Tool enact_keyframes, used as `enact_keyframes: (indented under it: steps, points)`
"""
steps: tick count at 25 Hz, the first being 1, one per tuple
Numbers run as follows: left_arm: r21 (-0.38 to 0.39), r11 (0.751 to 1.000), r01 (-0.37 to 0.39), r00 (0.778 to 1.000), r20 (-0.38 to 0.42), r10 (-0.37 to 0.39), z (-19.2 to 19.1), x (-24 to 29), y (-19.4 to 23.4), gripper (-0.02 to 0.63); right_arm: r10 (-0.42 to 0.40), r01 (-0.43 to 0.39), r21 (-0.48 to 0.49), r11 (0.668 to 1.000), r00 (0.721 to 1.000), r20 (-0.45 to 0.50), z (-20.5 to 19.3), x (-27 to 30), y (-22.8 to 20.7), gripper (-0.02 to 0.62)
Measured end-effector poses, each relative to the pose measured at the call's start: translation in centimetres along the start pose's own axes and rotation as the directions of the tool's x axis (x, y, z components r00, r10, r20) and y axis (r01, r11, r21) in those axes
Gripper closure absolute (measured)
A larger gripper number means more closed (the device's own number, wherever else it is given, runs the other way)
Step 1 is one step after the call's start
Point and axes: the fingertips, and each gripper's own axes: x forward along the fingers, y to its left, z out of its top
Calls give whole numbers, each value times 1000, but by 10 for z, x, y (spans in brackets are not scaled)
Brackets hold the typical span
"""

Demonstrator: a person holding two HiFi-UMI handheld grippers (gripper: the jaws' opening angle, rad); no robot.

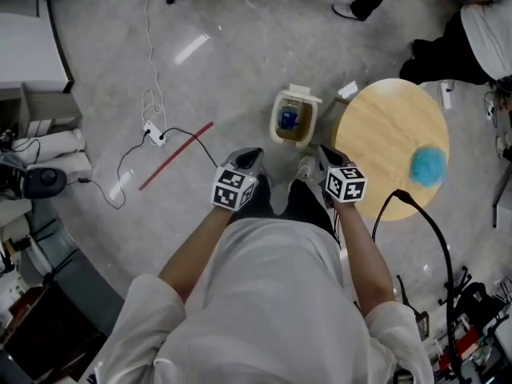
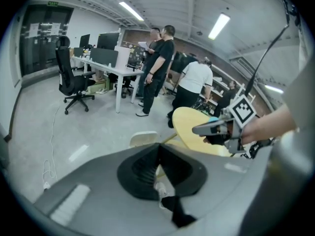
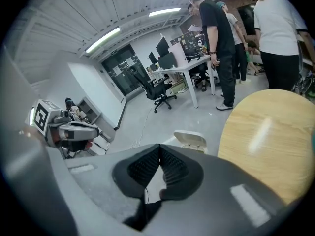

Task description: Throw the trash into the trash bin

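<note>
The cream trash bin [image 1: 294,118] stands open on the floor beside the round wooden table [image 1: 384,134], with a blue item [image 1: 288,119] inside it. A blue fluffy piece of trash [image 1: 429,165] lies on the table's right side. My left gripper [image 1: 250,158] and right gripper [image 1: 323,154] hover side by side just short of the bin, both shut and empty. In the left gripper view the left gripper's [image 2: 158,146] jaws meet over the bin's lid [image 2: 143,138]. The right gripper's [image 3: 159,146] jaws also meet, and the bin [image 3: 191,139] and table [image 3: 270,132] lie beyond them.
A red strip [image 1: 176,156] and a power strip with cables [image 1: 154,134] lie on the floor at left. A black cable [image 1: 424,214] arches beside the table. Several people [image 2: 160,68] stand near desks and an office chair [image 2: 74,80] beyond the table.
</note>
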Motion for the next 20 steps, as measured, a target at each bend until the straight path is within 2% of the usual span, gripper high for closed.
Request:
enact_keyframes:
  steps: [7,20]
  points:
    - [37,999,14,1000,12,-14,13,-15,-12,601,-6,7,-26,1000,1000,29,15,-26,11,594]
    - [56,998,31,999,17,-32,27,-18,-30,601,-11,12,-12,1000,998,59,10,-60,18,594]
